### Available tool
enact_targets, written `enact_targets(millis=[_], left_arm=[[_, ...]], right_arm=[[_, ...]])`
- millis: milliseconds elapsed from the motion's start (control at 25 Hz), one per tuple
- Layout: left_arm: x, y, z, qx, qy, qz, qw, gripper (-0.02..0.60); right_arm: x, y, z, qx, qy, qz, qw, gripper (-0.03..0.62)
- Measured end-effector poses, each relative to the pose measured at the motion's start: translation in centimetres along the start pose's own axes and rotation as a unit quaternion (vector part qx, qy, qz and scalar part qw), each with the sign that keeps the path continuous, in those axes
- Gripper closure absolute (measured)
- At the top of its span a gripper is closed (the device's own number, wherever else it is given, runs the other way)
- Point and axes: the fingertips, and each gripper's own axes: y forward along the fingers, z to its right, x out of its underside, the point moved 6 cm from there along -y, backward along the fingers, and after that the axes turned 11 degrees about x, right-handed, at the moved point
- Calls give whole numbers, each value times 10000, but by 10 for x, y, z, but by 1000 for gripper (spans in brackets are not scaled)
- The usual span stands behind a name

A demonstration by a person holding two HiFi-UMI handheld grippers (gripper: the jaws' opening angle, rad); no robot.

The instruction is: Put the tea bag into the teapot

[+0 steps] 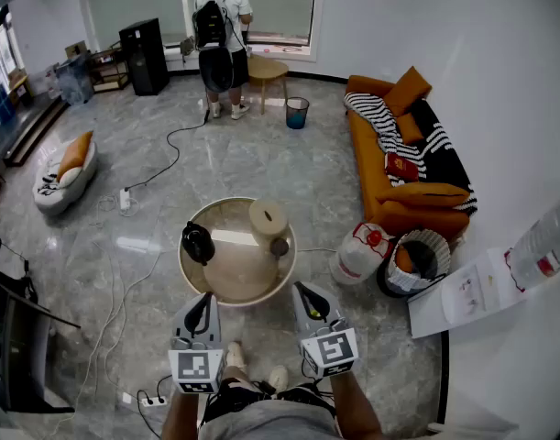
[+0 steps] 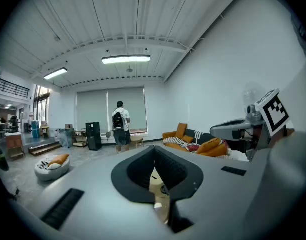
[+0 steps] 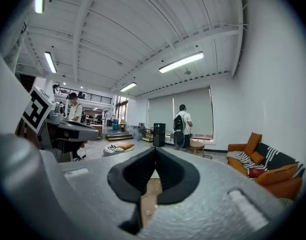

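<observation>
Short of the round tabletop [image 1: 226, 291], the left gripper [image 1: 203, 308] and right gripper [image 1: 312, 302] hung with jaws closed on nothing, the teapot [image 1: 198, 243] untouched, so the task looked unstarted.

an orange sofa [image 1: 369, 168] lines the wall while a person [image 1: 220, 35] stands near a blue bin [image 1: 297, 112].

Counter [image 1: 238, 287]: is showing cream-beige with a paler rim.
Teapot [image 1: 198, 243], at nine o'clock on it: is showing glossy black.
Round block [image 1: 268, 217], at one o'clock on it: is showing tan.
Left tool [image 1: 203, 299] and right tool [image 1: 304, 291]: are showing grey bodies, black jaws and black-and-white square markers.
Floor [image 1: 215, 163]: is showing grey marbling.
Sofa [image 1: 376, 191], at two o'clock: is showing orange and carrying a black-and-white striped throw [image 1: 376, 113].
Bin [image 1: 297, 113], at twelve o'clock: is showing blue.
</observation>
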Motion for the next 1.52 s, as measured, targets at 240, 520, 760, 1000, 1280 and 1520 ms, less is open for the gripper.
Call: enact_targets(millis=[240,520,760,1000,1280,1520], left_arm=[[-1,8,-11,21,13,-27,10000,565],[0,29,-43,154,6,-112,9998,565],[-3,55,-82,381,35,-112,9992,565],[-2,73,-119,622,78,-51,9980,565],[9,80,-155,927,138,19,9956,565],[16,88,-174,1066,105,12,9943,565]], right_arm=[[-4,13,-3,-48,18,-40,10000,594],[-9,48,-14,22,51,-145,9999,594],[-15,85,-28,185,23,-199,9996,594],[-17,111,-45,478,118,-249,9985,594],[-18,131,-74,795,104,-234,9965,594],[-14,146,-84,923,54,-270,9953,594]])
